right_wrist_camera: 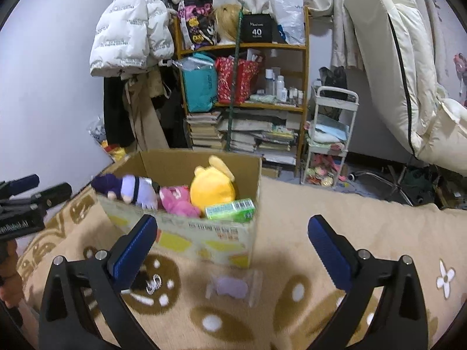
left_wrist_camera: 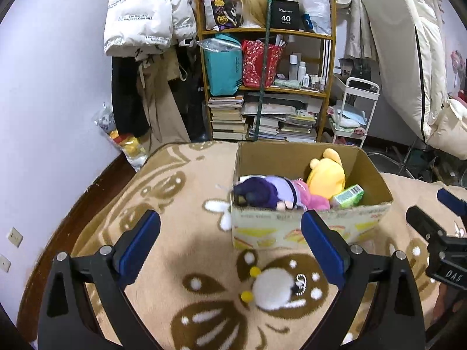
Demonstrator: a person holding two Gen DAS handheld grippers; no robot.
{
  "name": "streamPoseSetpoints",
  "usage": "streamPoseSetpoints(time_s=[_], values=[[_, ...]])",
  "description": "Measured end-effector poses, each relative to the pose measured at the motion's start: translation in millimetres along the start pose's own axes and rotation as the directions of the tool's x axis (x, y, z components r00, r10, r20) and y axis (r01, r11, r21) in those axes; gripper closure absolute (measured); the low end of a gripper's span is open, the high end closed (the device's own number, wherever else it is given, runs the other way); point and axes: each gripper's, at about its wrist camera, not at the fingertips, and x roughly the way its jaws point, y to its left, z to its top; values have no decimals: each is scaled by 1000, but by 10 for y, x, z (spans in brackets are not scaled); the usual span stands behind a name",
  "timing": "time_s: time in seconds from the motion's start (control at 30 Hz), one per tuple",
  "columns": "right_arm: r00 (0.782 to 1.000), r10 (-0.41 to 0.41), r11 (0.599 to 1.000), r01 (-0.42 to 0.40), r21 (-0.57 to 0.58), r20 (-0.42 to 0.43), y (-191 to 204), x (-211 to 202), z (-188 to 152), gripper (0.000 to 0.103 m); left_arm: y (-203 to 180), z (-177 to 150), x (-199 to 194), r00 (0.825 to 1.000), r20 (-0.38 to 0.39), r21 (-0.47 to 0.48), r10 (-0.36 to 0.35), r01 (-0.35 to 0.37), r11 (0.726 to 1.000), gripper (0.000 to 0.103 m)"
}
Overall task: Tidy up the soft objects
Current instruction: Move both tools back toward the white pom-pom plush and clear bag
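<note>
A cardboard box (left_wrist_camera: 294,224) (right_wrist_camera: 186,236) stands on a beige patterned blanket. In it lie a purple-haired doll (left_wrist_camera: 271,194) (right_wrist_camera: 131,189), a pink plush (right_wrist_camera: 178,199), a yellow plush (left_wrist_camera: 327,176) (right_wrist_camera: 213,185) and a green tissue pack (left_wrist_camera: 348,197) (right_wrist_camera: 230,210). A white round plush with yellow bits (left_wrist_camera: 274,290) lies on the blanket in front of the box, between my left gripper's open fingers. A small purple item in clear wrap (right_wrist_camera: 232,287) lies before the box, ahead of my right gripper (right_wrist_camera: 232,239). My left gripper (left_wrist_camera: 230,233) is open and empty. The right one is open and empty too.
A wooden shelf (left_wrist_camera: 268,87) with bags, bottles and stacked books stands behind the bed. Coats hang at the left (left_wrist_camera: 146,29). A white cart (right_wrist_camera: 329,137) and a folded mattress (right_wrist_camera: 394,67) are at the right. The other gripper shows at each view's edge (left_wrist_camera: 437,233) (right_wrist_camera: 26,201).
</note>
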Motion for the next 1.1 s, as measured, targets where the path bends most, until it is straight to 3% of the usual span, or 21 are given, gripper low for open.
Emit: streamPoseSetpoints(time_s=[0.57, 1.1], values=[[998, 25, 997, -21, 68, -50, -57, -144, -263, 0, -55, -322, -85, 996, -89, 25, 15, -12, 1000, 7], [989, 18, 993, -1, 115, -148, -116, 312, -344, 0, -214, -422, 364, 978, -203, 52, 46, -36, 998, 7]])
